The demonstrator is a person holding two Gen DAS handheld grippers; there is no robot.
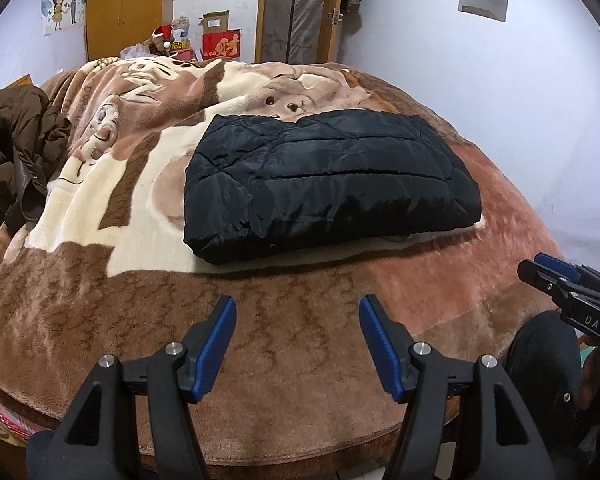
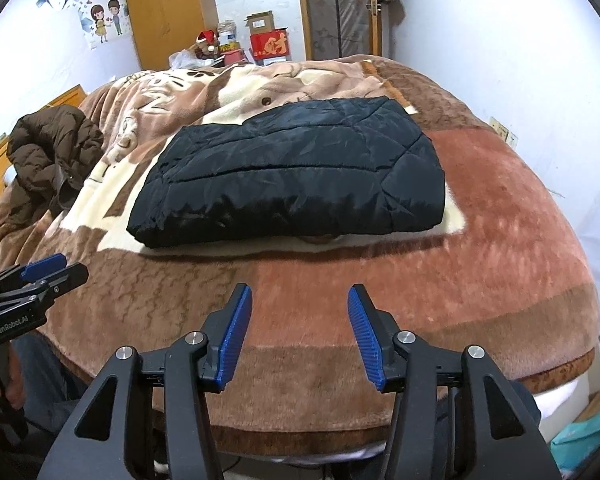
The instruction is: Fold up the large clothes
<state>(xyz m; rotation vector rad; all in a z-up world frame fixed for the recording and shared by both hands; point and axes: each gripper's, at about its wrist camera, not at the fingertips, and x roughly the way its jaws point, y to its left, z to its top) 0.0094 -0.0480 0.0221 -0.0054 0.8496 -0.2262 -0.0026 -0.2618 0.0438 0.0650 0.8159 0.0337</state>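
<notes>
A black quilted jacket (image 1: 328, 180) (image 2: 296, 176) lies folded into a thick rectangle in the middle of the bed. My left gripper (image 1: 298, 308) hangs over the near part of the brown blanket (image 1: 292, 320), well short of the jacket, open with nothing between its blue pads. My right gripper (image 2: 300, 296) hovers likewise near the blanket's (image 2: 500, 248) front edge, open and empty. Each gripper shows at the side of the other's view: the right one (image 1: 552, 276) at the right edge, the left one (image 2: 56, 270) at the left edge.
A crumpled brown puffer coat (image 1: 16, 132) (image 2: 52, 148) lies at the bed's left side. Boxes and clutter (image 1: 216, 40) stand behind the bed by a wooden wardrobe (image 2: 164, 12). A white wall runs along the right. A person's dark-trousered knee (image 1: 540, 352) is at the bed's front edge.
</notes>
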